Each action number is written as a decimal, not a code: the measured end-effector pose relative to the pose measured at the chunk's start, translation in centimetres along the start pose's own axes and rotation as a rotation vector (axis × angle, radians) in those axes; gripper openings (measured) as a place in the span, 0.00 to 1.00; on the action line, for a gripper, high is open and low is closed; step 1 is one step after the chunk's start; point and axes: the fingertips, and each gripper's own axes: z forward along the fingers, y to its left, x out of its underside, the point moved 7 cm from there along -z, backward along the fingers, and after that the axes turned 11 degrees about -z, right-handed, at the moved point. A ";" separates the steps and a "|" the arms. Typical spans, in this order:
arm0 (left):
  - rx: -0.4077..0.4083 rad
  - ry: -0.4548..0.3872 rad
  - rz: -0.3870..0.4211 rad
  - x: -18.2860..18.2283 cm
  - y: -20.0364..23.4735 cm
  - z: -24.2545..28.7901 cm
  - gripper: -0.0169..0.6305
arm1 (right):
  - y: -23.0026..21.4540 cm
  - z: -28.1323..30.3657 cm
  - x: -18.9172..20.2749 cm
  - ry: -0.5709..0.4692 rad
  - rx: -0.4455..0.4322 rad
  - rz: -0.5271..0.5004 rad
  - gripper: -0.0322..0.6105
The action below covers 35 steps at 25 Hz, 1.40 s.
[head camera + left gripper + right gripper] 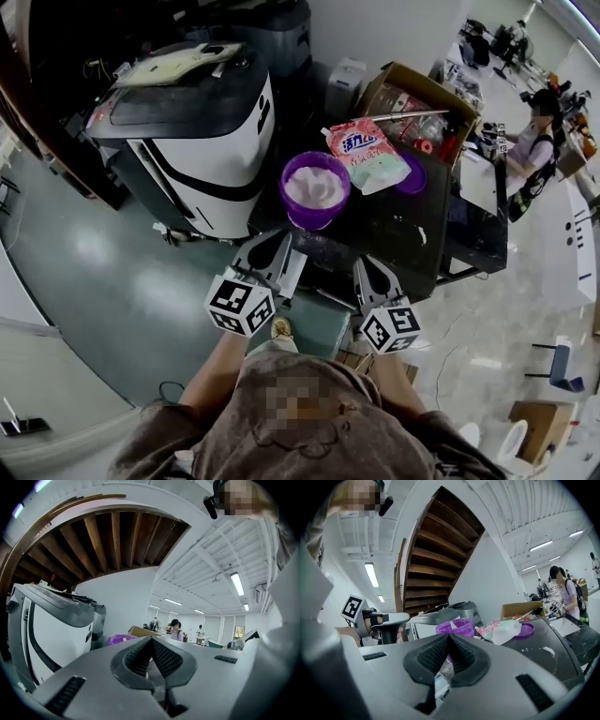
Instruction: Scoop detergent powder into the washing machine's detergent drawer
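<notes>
A purple tub [315,187] full of white powder stands on the near left corner of a dark table [403,239]. Behind the tub lie a pink detergent bag [367,155] and a purple lid [413,178]. The white washing machine [192,131] stands left of the table. My left gripper [274,242] is shut and empty, just short of the tub. My right gripper [367,267] is shut and empty too, over the table's near edge. In the right gripper view the tub [457,626], bag [501,629] and lid [528,630] sit beyond the closed jaws [449,635]. In the left gripper view the closed jaws [151,640] mostly hide the tub [119,639].
An open cardboard box [412,98] with clutter stands at the table's far end. A person [532,150] stands at a desk to the right. Grey floor [103,281] lies left of me. White powder specks dot the table top [548,651].
</notes>
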 end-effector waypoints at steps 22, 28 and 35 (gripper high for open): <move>0.133 0.115 0.023 -3.2 4.8 9.1 0.23 | -4.9 6.2 -1.2 -0.013 0.065 0.025 0.04; 0.157 0.205 0.079 -3.9 6.3 11.7 0.35 | -5.7 6.9 -0.7 -0.009 0.036 0.036 0.04; 0.217 0.383 0.175 -3.2 7.0 15.0 0.41 | -6.5 7.5 -0.6 -0.007 0.021 0.040 0.04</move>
